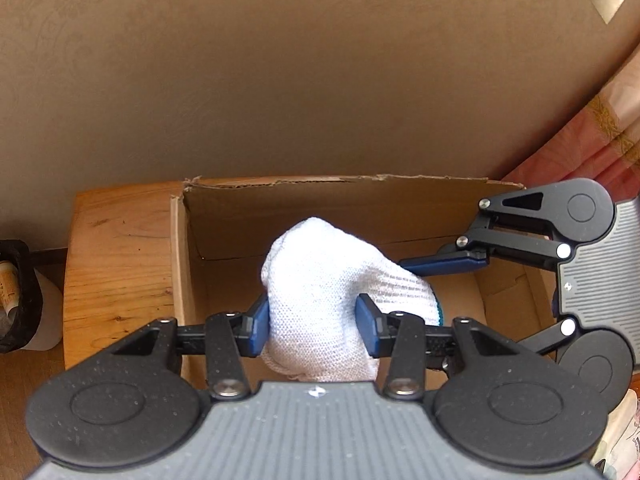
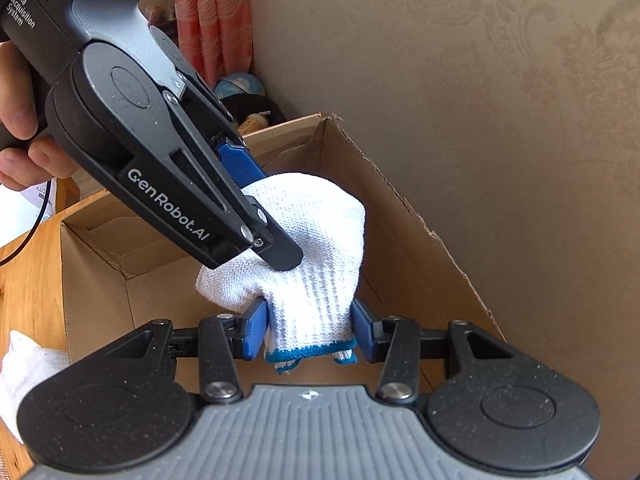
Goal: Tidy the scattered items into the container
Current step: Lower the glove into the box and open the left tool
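A white knitted glove [image 1: 320,272] with a blue-trimmed cuff [image 2: 308,354] hangs over the open cardboard box [image 1: 360,208], held from two sides. My left gripper [image 1: 314,320] is shut on the glove's finger end; in the right wrist view the left gripper [image 2: 276,216] reaches in from the upper left, held by a person's hand [image 2: 16,120]. My right gripper [image 2: 310,332] is shut on the cuff end; in the left wrist view the right gripper [image 1: 432,292] comes in from the right, one finger hidden behind the glove. The box's [image 2: 400,220] floor looks bare where visible.
The box stands on a wooden table [image 1: 116,248] against a beige patterned wall. Another white cloth item [image 2: 20,364] lies on the table left of the box. A black-bagged bin [image 1: 16,292] sits on the floor at left. A pink curtain [image 1: 592,140] hangs right.
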A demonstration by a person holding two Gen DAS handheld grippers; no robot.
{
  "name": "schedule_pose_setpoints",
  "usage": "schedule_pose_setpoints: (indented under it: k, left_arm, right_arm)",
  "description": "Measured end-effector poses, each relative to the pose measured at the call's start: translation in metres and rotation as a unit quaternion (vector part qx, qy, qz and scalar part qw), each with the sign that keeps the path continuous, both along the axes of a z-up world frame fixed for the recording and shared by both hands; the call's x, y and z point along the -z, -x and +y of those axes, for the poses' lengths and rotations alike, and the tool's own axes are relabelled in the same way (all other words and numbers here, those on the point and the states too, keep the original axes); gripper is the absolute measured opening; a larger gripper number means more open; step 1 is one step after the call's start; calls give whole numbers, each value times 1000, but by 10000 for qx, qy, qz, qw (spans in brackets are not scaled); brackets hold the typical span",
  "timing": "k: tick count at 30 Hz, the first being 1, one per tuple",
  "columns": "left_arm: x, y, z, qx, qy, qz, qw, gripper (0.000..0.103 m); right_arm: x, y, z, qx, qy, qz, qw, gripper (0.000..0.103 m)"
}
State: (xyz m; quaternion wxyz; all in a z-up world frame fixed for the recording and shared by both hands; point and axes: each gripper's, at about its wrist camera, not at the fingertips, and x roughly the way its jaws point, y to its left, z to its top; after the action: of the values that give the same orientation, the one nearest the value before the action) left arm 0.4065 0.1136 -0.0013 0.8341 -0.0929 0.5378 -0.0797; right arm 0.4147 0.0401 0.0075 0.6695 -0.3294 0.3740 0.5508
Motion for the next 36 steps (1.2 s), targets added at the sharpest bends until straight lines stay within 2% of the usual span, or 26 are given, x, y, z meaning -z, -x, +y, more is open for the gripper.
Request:
schedule_pose_setpoints:
  k: [5,6,10,18,26,28,30,36]
  left_arm:
    - [3,-3,4,-109,24,25,9999,48]
    - [3,-4,5,-136,63,21,9999,53]
    - [1,-4,7,-199,57,2,9998,60]
    - [-15,3,2,-52,-184,-157,9997,61]
    - [-34,17,-10,197,-358,-295,9987,70]
    - [-38,23,-12,243,-415,-335,9983,72]
    - [-39,29,-12,302,-452,-356,9979,72]
    - [-51,53,-13,367,-549,-545,9963,75]
  right_arm:
    - [10,-8,5,55,-13,21,10000,51]
    - [12,-10,7,70,-15,21,10000,51]
    - [15,-16,11,247,-123,27,9996,51]
    - [15,-11,10,258,-125,49,9996,52]
    - [5,2,3,317,-71,-19,9995,53]
    - [-1,6,-1,399,-72,-27,9992,58]
    - [-6,9,-6,480,-73,-35,9988,76]
    - [-25,27,-22,763,-146,-136,9969,78]
